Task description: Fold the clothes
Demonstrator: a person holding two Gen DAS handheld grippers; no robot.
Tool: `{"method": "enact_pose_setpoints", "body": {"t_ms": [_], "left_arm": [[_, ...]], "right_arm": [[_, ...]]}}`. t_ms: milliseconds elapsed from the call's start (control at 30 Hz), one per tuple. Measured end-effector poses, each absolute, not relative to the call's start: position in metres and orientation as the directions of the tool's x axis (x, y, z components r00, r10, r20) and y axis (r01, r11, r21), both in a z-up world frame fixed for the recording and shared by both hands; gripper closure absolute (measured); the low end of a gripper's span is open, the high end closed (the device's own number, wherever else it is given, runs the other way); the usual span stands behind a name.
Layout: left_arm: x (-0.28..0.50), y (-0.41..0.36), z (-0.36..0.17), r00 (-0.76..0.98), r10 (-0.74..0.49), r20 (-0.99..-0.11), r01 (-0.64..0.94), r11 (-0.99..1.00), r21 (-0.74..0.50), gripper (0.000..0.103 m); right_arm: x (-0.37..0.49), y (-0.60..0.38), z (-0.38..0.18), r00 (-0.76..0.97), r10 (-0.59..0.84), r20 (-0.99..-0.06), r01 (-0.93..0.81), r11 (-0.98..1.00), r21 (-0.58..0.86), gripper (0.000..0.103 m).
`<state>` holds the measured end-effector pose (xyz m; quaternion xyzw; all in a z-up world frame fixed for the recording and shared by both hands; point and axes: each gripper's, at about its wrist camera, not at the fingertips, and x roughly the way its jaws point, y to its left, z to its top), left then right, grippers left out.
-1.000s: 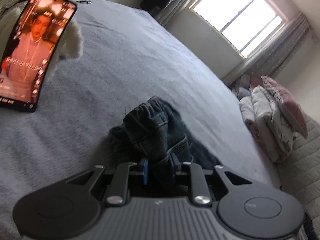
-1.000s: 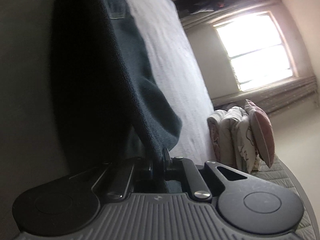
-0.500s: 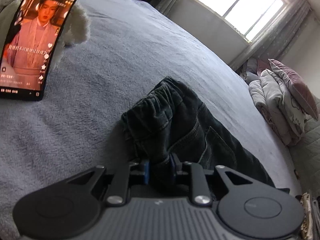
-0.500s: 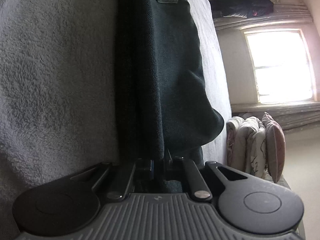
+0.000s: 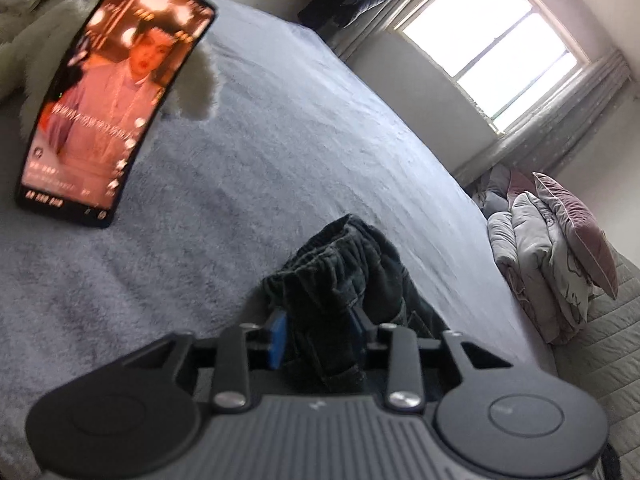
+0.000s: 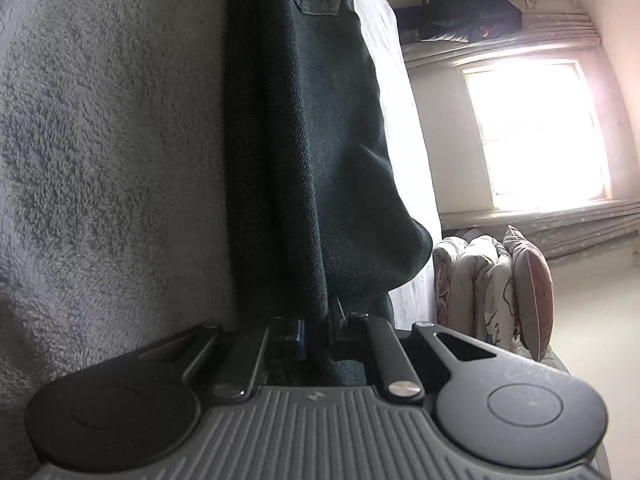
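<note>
Dark denim jeans (image 5: 340, 264) lie on a grey fleece bed cover (image 5: 280, 152). In the left wrist view the gathered waistband is bunched between the jaws of my left gripper (image 5: 318, 330), whose jaws stand wider apart than before, with the cloth still between them. In the right wrist view a jeans leg (image 6: 316, 140) stretches away over the cover (image 6: 100, 140), and my right gripper (image 6: 320, 326) is shut on its near end. A back pocket shows at the top.
A lit phone (image 5: 108, 100) leans on a white fluffy item (image 5: 196, 84) at the left of the bed. Folded quilts and a pink pillow (image 5: 560, 256) are stacked at the bed's right side. A bright window (image 5: 492, 48) is beyond.
The left jaws have spread apart around the waistband, which was pinched tight before. The right gripper lowered the jeans leg onto the cover and now holds still.
</note>
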<state>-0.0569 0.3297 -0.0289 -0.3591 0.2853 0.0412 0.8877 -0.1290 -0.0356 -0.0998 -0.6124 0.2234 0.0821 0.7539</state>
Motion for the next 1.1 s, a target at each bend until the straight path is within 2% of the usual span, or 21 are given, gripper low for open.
{"method": "enact_pose_setpoints", "body": {"t_ms": [33,67,100,200,267,367,467,633,900,1033,1100], "left_arm": [[-0.057,0.326,-0.026,0.842,-0.115,-0.528,-0.272,0.754,-0.598,0.08],[-0.058,0.322,-0.023,0.853,-0.09,-0.515,-0.264,0.775,-0.574,0.099],[-0.058,0.318,-0.02,0.857,-0.064,-0.512,-0.265,0.797,-0.542,0.103],[-0.055,0.307,-0.017,0.814,0.131,-0.566,-0.376,0.862,-0.341,0.103],[-0.054,0.313,-0.024,0.794,0.103,-0.599,-0.395,0.836,-0.38,0.103],[-0.062,0.313,-0.018,0.823,0.072,-0.564,-0.367,0.824,-0.431,0.102],[-0.069,0.293,0.001,0.864,0.106,-0.493,-0.311,0.882,-0.355,0.101],[-0.064,0.256,0.012,0.894,0.009,-0.448,-0.158,0.942,-0.295,0.096],[-0.037,0.186,-0.003,0.837,-0.169,-0.521,0.059,0.973,-0.221,0.096],[-0.03,0.155,-0.012,0.8,-0.227,-0.555,0.146,0.972,-0.187,0.096],[-0.026,0.143,-0.017,0.783,-0.25,-0.57,0.187,0.968,-0.168,0.095]], "right_arm": [[-0.129,-0.036,-0.1,0.888,-0.149,-0.435,-0.395,0.237,-0.888,0.093],[-0.131,-0.036,-0.1,0.89,-0.148,-0.431,-0.392,0.237,-0.889,0.093],[-0.132,-0.036,-0.1,0.892,-0.148,-0.428,-0.389,0.236,-0.891,0.092],[-0.136,-0.035,-0.101,0.895,-0.145,-0.423,-0.381,0.246,-0.891,0.09],[-0.138,-0.037,-0.102,0.897,-0.149,-0.415,-0.372,0.25,-0.894,0.085],[-0.136,-0.046,-0.098,0.9,-0.168,-0.402,-0.35,0.269,-0.897,0.073],[-0.133,-0.062,-0.093,0.895,-0.21,-0.393,-0.321,0.307,-0.896,0.069],[-0.128,-0.099,-0.095,0.867,-0.306,-0.394,-0.28,0.355,-0.892,0.068],[-0.125,-0.171,-0.09,0.788,-0.462,-0.407,-0.154,0.492,-0.857,0.068],[-0.124,-0.211,-0.084,0.738,-0.505,-0.449,-0.064,0.609,-0.791,0.068],[-0.123,-0.233,-0.076,0.725,-0.481,-0.494,-0.013,0.707,-0.707,0.068]]}}
